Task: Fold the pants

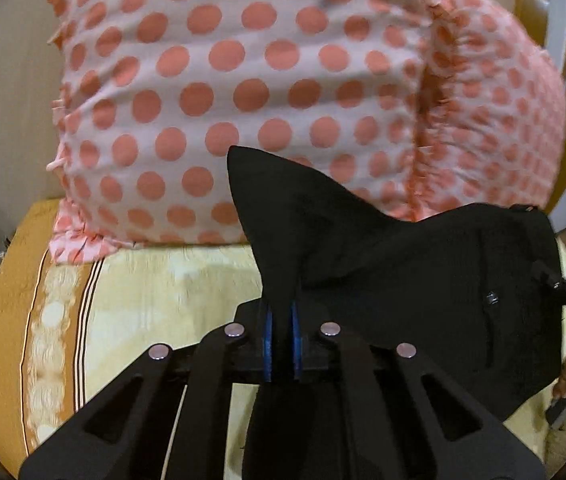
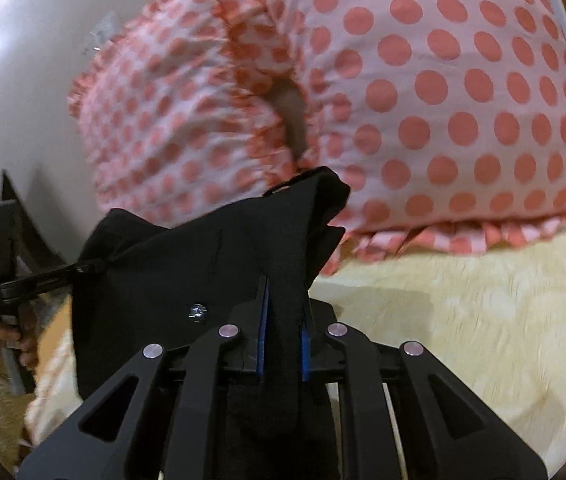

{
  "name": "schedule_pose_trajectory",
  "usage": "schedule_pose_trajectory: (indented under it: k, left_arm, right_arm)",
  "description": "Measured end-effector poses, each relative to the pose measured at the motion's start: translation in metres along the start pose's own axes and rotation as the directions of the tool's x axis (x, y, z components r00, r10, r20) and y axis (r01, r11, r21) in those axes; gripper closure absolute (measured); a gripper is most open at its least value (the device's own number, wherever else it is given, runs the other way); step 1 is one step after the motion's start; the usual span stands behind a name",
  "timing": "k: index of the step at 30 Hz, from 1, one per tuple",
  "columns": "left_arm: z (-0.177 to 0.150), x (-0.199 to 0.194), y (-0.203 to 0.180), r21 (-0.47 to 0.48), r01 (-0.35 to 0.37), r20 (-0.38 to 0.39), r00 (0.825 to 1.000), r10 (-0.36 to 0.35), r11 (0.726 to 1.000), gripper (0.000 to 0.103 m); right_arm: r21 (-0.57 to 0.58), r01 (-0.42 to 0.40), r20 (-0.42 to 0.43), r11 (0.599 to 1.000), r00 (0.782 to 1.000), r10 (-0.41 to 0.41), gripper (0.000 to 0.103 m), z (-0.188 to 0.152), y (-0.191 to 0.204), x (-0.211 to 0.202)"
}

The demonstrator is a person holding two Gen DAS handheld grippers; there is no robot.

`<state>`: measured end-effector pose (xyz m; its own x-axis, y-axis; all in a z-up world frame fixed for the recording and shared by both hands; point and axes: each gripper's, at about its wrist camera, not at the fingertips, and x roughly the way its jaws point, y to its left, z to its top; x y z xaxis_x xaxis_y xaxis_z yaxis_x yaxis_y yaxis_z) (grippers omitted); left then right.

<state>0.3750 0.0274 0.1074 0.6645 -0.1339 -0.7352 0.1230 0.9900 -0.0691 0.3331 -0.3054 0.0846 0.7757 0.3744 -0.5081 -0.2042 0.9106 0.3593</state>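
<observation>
Black pants [image 1: 403, 280] held up over bed w/ yellow sheet [image 1: 155, 292].
Left gripper [image 1: 281, 320] & right gripper [image 2: 283, 320] each clamped on pants fabric; polka-dot pillows [image 1: 263, 80] behind.

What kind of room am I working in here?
Most likely a bedroom, on a bed: polka-dot pillows stand on a yellow patterned bedsheet, with the black pants lifted above it.
</observation>
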Motion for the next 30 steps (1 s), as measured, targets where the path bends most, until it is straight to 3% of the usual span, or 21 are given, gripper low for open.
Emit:
schedule_pose_trajectory:
  k: [3,7,8,10,12,13,15,16,17,19,22,25,28,30]
  left_arm:
    - [-0.005,0.041,0.004,-0.008,-0.03,-0.076,0.997,0.029,1.0,0.095]
    - [-0.026,0.077,0.006,-0.005,-0.078,-0.108,0.991,0.077,0.997,0.083]
    - [-0.028,0.078,0.006,-0.01,-0.094,-0.09,0.992,0.093,0.996,0.08]
    - [-0.025,0.075,0.005,-0.008,-0.115,-0.087,0.99,0.114,0.993,0.075]
    - [-0.024,0.059,0.007,-0.012,-0.155,-0.061,0.986,0.154,0.988,0.069]
    - [-0.025,0.049,0.008,-0.012,-0.179,-0.037,0.983,0.178,0.984,0.063]
    - [-0.028,0.022,0.007,-0.003,-0.205,0.034,0.978,0.205,0.979,0.04]
    - [-0.034,0.002,0.003,0.001,-0.198,0.076,0.977,0.197,0.98,0.022]
    - [-0.041,-0.013,-0.002,0.005,-0.167,0.099,0.981,0.166,0.986,0.014]
    - [-0.055,-0.033,-0.016,0.017,-0.049,0.096,0.994,0.048,0.999,0.013]
    - [-0.079,-0.04,-0.043,0.047,0.072,0.034,0.997,-0.074,0.996,0.01]
    - [-0.099,-0.025,-0.063,0.074,0.12,-0.058,0.992,-0.116,0.99,0.01]
    - [-0.11,0.003,-0.068,0.056,0.117,-0.167,0.98,-0.107,0.992,0.01]
    - [-0.113,0.006,-0.074,0.081,0.114,-0.159,0.982,-0.1,0.99,0.004]
  right_arm:
    - [0.015,0.08,-0.121,0.997,0.99,-0.078,0.091,-0.01,-0.014,0.043]
    - [0.002,0.122,-0.152,0.992,0.981,-0.121,0.088,-0.016,-0.015,0.054]
    - [-0.002,0.139,-0.161,0.99,0.977,-0.137,0.085,-0.015,-0.014,0.055]
    - [-0.025,0.192,-0.174,0.981,0.966,-0.193,0.067,-0.017,-0.011,0.055]
    - [-0.04,0.246,-0.169,0.968,0.954,-0.249,0.052,-0.017,-0.01,0.048]
    - [-0.041,0.293,-0.134,0.955,0.946,-0.296,0.051,-0.016,-0.008,0.036]
    - [-0.039,0.335,-0.019,0.942,0.942,-0.336,0.051,-0.016,-0.002,0.004]
    - [-0.049,0.33,0.018,0.943,0.944,-0.329,0.05,-0.017,0.003,-0.008]
    - [-0.079,0.299,0.049,0.951,0.954,-0.296,0.049,-0.02,0.015,-0.022]
    - [-0.145,0.241,0.028,0.959,0.97,-0.24,0.043,-0.028,0.035,-0.03]
    - [-0.259,0.196,-0.061,0.946,0.974,-0.218,0.042,-0.052,0.063,-0.022]
    - [-0.304,0.18,-0.156,0.936,0.959,-0.235,0.042,-0.072,0.074,-0.003]
    - [-0.339,0.212,-0.207,0.917,0.934,-0.292,0.039,-0.085,0.074,0.012]
    - [-0.337,0.222,-0.216,0.915,0.928,-0.304,0.038,-0.086,0.074,0.013]
